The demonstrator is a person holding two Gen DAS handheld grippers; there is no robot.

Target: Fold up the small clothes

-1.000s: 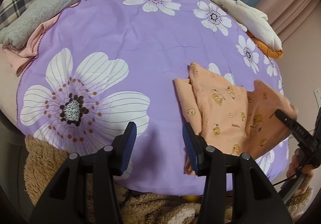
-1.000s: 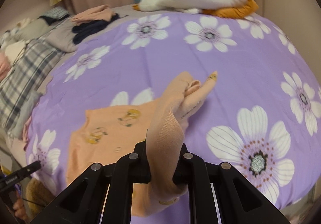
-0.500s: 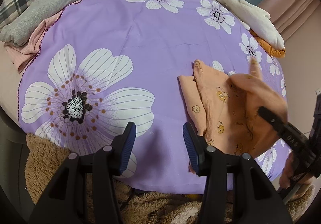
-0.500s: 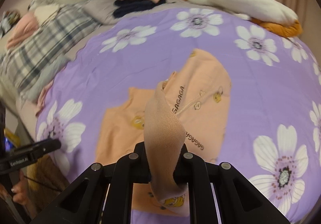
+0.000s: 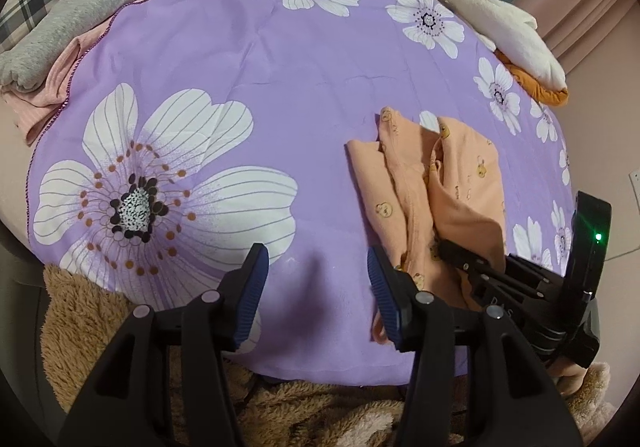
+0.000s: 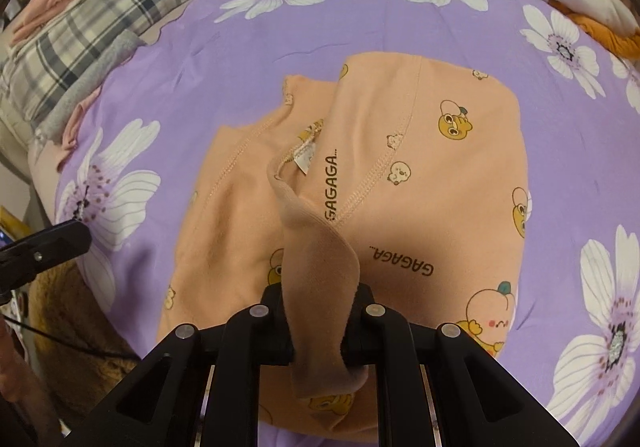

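**Peach garment part-folded on the purple sheet; my right jaws on its cuff**

Writing: "GAGAGA..." is printed twice in dark letters on the peach garment (image 6: pixel 420 175), once running up beside a seam, once upside down nearer me; cartoon chick prints around it; a small white tag at the neckline, too small to read.

Right wrist view: my right gripper (image 6: pixel 320 331) has a ribbed band of the garment pinched between its jaws, the fabric arching up out of them; the jaws have just been easing apart a little, cloth between them; the garment lies flat on the purple flowered sheet (image 6: pixel 580 151), one half laid over the other.

Left wrist view only: my left gripper (image 5: pixel 316 287) hangs over bare sheet, jaws about half open, nothing in them; the garment sits just right of them.

Surroundings: plaid bedding (image 6: pixel 92 31), a grey folded cloth (image 5: pixel 80 19), a white plush toy (image 5: pixel 504 31) along the far edge.
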